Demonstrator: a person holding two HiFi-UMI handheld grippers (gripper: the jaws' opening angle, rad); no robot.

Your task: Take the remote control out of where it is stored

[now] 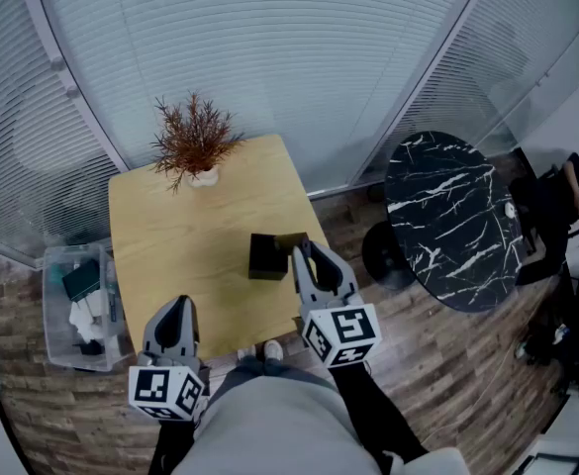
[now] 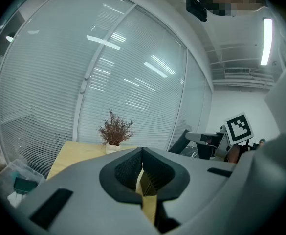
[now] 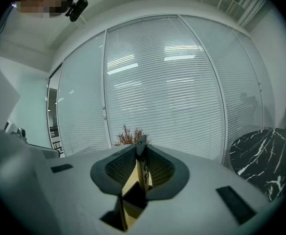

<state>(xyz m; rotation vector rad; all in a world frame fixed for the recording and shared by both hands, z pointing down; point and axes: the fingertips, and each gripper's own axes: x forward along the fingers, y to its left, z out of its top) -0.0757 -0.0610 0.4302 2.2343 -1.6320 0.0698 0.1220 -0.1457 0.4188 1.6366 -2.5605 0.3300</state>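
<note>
One step left, seemingly: with right gripper (image 1: 299, 250) jaws clamped on the remote control (image 3: 143, 166) at the black holder (image 1: 267, 257) and left gripper (image 1: 177, 307) jaws together, empty, lift it clear.

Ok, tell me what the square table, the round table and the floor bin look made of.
The square table: pale wood or wood veneer, matte, faint grain. The round table: black marble or marble-look, white veins, smooth-looking. The bin: clear plastic, contents show through its walls.
</note>
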